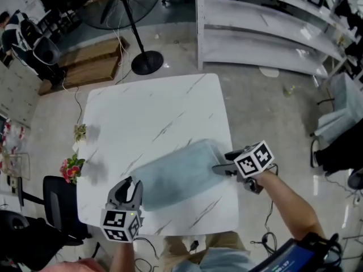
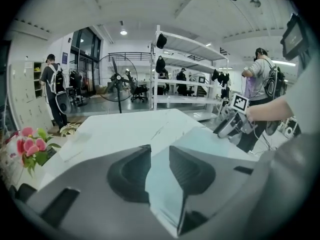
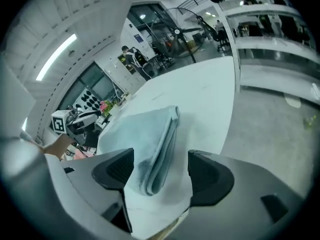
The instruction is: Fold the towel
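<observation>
Towel (image 1: 178,171) lies diagonally across the table (image 1: 147,106).

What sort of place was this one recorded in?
Probably an open workshop or lab floor, not a home: long white metal shelving, a large pedestal fan on a bare polished floor, and other people wearing backpacks near the white marble-pattern table.

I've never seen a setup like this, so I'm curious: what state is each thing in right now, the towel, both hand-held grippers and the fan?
towel: folded in layers, lying on the table.
left hand-held gripper: jaws close together, seemingly pinching the towel's edge.
right hand-held gripper: jaws wide apart, towel's end between them, not gripped.
fan: standing upright; spinning or not, cannot tell.
</observation>
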Available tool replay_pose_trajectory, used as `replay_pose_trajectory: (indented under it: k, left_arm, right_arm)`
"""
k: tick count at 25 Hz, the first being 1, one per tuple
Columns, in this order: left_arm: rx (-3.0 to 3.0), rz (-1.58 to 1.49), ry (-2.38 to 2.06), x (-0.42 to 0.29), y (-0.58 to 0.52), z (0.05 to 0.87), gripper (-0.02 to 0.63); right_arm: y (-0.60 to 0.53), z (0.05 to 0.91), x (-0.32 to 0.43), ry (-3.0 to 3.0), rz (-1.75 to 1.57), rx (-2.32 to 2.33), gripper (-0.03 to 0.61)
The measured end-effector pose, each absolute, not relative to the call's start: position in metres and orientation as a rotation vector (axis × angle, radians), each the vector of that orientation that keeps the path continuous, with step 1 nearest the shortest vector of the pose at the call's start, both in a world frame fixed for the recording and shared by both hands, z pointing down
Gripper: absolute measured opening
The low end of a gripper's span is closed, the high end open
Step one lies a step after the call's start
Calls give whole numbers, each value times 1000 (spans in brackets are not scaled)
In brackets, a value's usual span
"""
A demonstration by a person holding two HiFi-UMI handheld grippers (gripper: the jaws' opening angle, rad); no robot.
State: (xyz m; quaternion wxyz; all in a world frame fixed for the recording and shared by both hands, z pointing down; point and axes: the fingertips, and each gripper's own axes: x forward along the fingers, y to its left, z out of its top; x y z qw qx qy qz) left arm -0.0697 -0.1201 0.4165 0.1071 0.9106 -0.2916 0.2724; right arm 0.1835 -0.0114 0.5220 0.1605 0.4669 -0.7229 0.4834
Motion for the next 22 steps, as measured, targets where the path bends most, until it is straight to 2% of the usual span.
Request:
replay_pose_trajectory:
  k: [7, 8, 11, 14, 22]
  left_arm:
    - [2713, 753, -717, -75, -110, 426, 114]
    - [2712, 744, -709, -78, -110, 426, 112]
    - [2712, 722, -699, -89, -111, 423, 110]
    - [2723, 728, -690, -103, -114, 421, 110]
    - [2736, 691, -679, -124, -118, 411, 109]
  right_arm:
    - [-25, 527, 160, -1936, 1578, 1262, 342]
    - [-24, 530, 157, -1916, 1613, 1244, 317]
    - [-21, 537, 150, -1890, 1747, 1219, 128]
    - [-19, 530, 148, -1941, 1807, 1281, 61]
    - [-20, 487, 155, -1914, 1528, 1477, 46]
